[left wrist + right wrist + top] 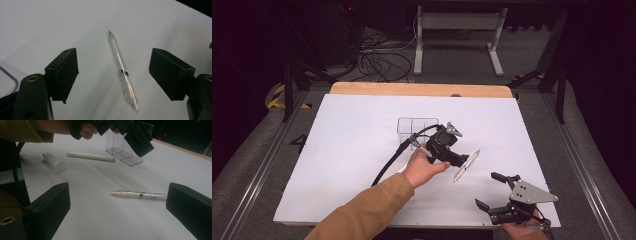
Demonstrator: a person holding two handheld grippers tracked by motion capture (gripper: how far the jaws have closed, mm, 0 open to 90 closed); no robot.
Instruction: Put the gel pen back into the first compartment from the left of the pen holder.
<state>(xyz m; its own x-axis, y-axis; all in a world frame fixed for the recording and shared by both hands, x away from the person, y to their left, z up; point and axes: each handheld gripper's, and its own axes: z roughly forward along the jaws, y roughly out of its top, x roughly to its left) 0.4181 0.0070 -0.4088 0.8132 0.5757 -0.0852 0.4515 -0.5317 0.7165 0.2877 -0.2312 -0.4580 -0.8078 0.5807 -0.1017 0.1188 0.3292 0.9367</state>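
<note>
A clear pen (467, 165) lies on the white table sheet (352, 150), right of centre. My left gripper (460, 159) hovers just over it, tilted down, jaws open. In the left gripper view the pen (122, 68) lies on the sheet between the two wide-apart jaws of my left gripper (113, 53), and neither pad touches it. My right gripper (486, 189) rests near the table's front right corner, open and holding nothing. Its own view looks along my right gripper (118, 200) at the pen (140, 195), with the left gripper (137, 140) overhead.
A clear plastic divided box (417, 126) stands just behind the left hand. In the right gripper view, a long white marker (91, 156) and a short white cylinder (53, 161) lie beyond the pen, near the box (125, 152). The left gripper's cable (389, 162) trails across the sheet.
</note>
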